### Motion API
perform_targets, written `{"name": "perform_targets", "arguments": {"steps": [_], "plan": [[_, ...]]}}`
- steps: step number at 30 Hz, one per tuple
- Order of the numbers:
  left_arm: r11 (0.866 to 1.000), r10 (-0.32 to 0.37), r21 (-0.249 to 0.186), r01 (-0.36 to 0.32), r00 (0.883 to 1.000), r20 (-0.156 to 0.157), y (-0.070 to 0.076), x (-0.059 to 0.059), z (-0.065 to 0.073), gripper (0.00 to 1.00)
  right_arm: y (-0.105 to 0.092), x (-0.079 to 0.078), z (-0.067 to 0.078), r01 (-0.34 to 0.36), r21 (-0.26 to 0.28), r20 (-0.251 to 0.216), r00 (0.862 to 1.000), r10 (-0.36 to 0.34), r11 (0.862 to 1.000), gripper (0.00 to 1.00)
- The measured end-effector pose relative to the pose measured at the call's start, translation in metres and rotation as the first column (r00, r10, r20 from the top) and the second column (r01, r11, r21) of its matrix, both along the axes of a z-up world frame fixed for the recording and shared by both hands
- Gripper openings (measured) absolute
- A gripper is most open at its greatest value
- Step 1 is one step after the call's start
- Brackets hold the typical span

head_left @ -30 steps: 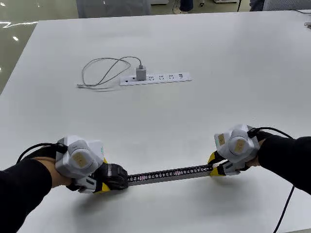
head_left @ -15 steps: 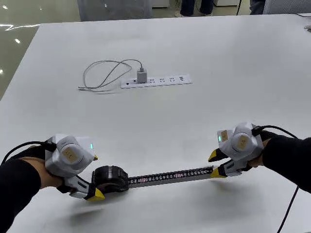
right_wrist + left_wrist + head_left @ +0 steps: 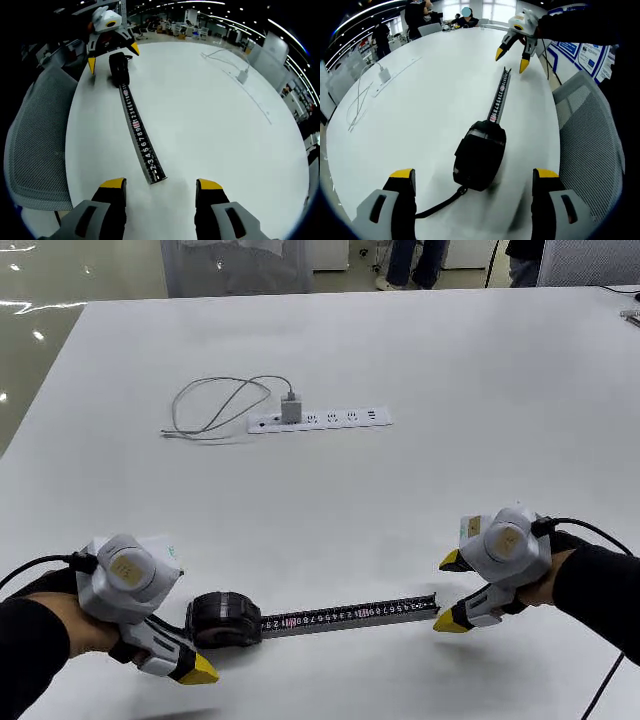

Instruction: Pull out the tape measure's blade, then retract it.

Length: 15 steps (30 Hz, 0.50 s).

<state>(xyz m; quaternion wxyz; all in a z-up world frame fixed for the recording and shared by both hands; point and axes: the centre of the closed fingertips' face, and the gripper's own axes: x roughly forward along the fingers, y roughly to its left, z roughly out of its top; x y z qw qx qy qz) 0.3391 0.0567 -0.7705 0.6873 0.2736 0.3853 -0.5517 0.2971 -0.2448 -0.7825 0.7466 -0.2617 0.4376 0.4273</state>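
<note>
The tape measure (image 3: 224, 619) is seen lying on the white table (image 3: 420, 370) near its near edge, with the black case at the left and the blade (image 3: 350, 617) drawn out flat along the tabletop toward the right. The left gripper (image 3: 475, 175) is held just left of the case; its yellow-tipped jaws are spread wide and nothing is grasped, the case being seen just ahead of the gap between them and touched by neither. A dark strap (image 3: 440, 205) is seen trailing from the case toward that gripper. The right gripper (image 3: 447, 591) is held at the blade's free end, its jaws likewise parted and empty; in the right gripper view the end of the blade lies just ahead of the jaws, nearer the left one, and is not touched. Farther across the table a white power strip (image 3: 320, 419) is seen, with a charger (image 3: 291, 406) plugged in and a looped cable (image 3: 215, 400) to its left
</note>
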Motion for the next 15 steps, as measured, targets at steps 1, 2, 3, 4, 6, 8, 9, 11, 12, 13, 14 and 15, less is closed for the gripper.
{"name": "perform_targets", "arguments": {"steps": [1, 2, 3, 4, 6, 8, 9, 11, 12, 13, 14, 15], "plan": [[1.0, 0.007, 0.002, -0.007, 1.0, 0.001, 0.002, -0.001, -0.001, 0.97, -0.003, 0.0, 0.0, 0.016, 0.001, 0.005, 1.0, -0.016, 1.0, 0.55], [1.0, 0.009, 0.003, -0.009, 1.0, 0.001, 0.003, -0.002, -0.002, 0.98, -0.006, -0.001, -0.001, 0.03, 0.006, 0.006, 1.0, -0.03, 1.0, 0.57], [1.0, 0.019, 0.005, -0.019, 1.0, -0.002, 0.005, -0.002, -0.003, 0.99, -0.009, -0.002, -0.001, 0.049, 0.011, 0.007, 0.999, -0.049, 0.999, 0.59], [1.0, 0.026, 0.005, -0.026, 1.0, -0.004, 0.007, -0.002, -0.003, 0.99, -0.011, -0.001, -0.001, 0.058, 0.014, 0.011, 0.998, -0.058, 0.998, 0.61], [0.998, 0.06, -0.013, -0.06, 0.998, -0.019, 0.009, -0.002, -0.001, 0.99, -0.012, -0.001, 0.003, 0.088, 0.037, 0.022, 0.996, -0.089, 0.995, 0.64], [0.995, 0.091, -0.037, -0.091, 0.996, -0.014, 0.01, 0.002, 0.003, 0.99, -0.012, -0.001, 0.006, 0.121, 0.071, 0.024, 0.992, -0.123, 0.99, 0.67], [0.994, 0.098, -0.043, -0.098, 0.995, -0.008, 0.01, 0.003, 0.005, 0.99, -0.014, -0.001, 0.006, 0.124, 0.069, 0.027, 0.992, -0.126, 0.99, 0.69], [0.99, 0.125, -0.062, -0.126, 0.992, -0.01, 0.011, 0.006, 0.008, 0.99, -0.016, -0.001, 0.009, 0.139, 0.082, 0.041, 0.989, -0.143, 0.987, 0.72], [0.988, 0.139, -0.063, -0.139, 0.99, -0.002, 0.013, 0.008, 0.009, 0.99, -0.017, -0.001, 0.01, 0.146, 0.089, 0.046, 0.988, -0.151, 0.985, 0.75], [0.986, 0.151, -0.068, -0.15, 0.988, 0.016, 0.015, 0.011, 0.011, 0.99, -0.018, 0.0, 0.01, 0.162, 0.097, 0.053, 0.984, -0.168, 0.982, 0.78], [0.984, 0.164, -0.075, -0.162, 0.986, 0.023, 0.016, 0.013, 0.012, 0.99, -0.02, 0.0, 0.011, 0.168, 0.1, 0.058, 0.983, -0.175, 0.981, 0.8], [0.979, 0.186, -0.089, -0.183, 0.982, 0.022, 0.017, 0.014, 0.013, 0.99, -0.022, -0.001, 0.011, 0.186, 0.102, 0.063, 0.979, -0.193, 0.977, 0.82]]}}
